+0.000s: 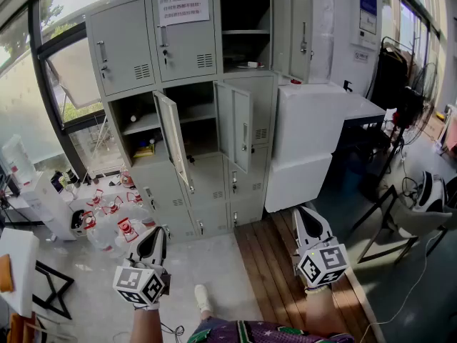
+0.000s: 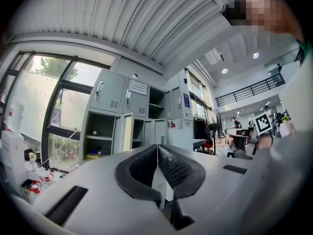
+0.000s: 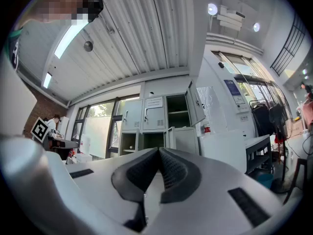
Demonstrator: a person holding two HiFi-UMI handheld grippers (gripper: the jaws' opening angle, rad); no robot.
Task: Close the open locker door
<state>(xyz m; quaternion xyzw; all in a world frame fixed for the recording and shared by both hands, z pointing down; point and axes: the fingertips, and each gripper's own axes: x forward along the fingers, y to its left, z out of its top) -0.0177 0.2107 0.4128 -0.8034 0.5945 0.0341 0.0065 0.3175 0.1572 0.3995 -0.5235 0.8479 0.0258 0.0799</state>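
Locker door [image 1: 173, 136], middle row of the far cabinet [image 1: 125, 45], stands open, as do two others; closing not yet begun. Left tool [image 1: 153, 243] and right tool [image 1: 309, 226], jaws pressed together and empty, hang well short of it.

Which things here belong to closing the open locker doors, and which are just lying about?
Job: locker; left open door; middle open door; top open door; left gripper; right gripper.
Lying about: white cabinet; floor clutter; chair.

Both tongs closed, held forward
At lower left the left white black-padded tongs [image 1: 156, 236], at lower right the right white black-padded tongs [image 1: 305, 216], jaws pressed together.
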